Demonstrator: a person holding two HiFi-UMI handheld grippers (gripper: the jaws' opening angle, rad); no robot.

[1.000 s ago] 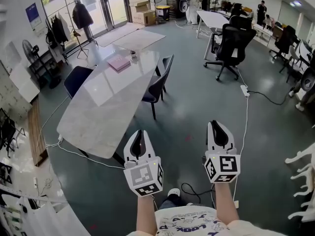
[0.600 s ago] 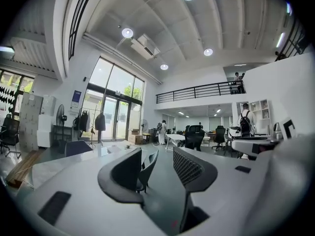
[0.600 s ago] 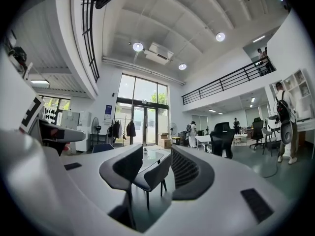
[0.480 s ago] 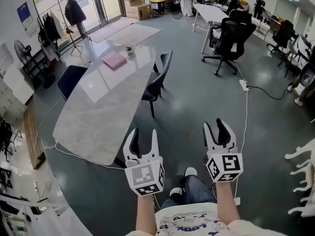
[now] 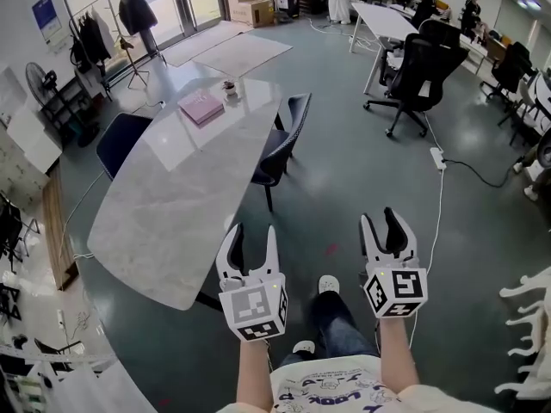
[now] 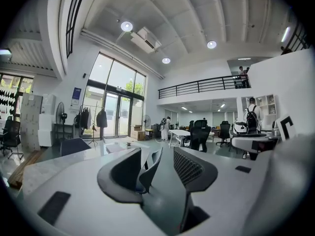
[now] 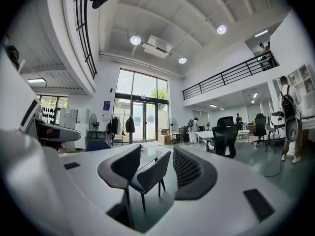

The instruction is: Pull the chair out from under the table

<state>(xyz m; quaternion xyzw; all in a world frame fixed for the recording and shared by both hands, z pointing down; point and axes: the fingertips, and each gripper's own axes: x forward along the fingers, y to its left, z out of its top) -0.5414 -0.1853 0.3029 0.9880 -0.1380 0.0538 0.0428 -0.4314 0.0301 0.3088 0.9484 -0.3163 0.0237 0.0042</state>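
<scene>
Judged not begun: chair (image 5: 284,140) tucked under surface (image 5: 172,205) edge at upper centre, untouched, well apart from left tool (image 5: 252,232) and right tool (image 5: 380,218), both just opened wide on nothing; approach, grasp, pull outstanding

Dark-blue chair (image 5: 277,149) (white marbled table (image 5: 172,218))

"look" on the person's white shirt (image 5: 331,390)

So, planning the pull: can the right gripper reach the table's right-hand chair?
Likely yes, once closer: the right gripper, jaws just opened and empty, faces the chair; only floor lies between.
</scene>
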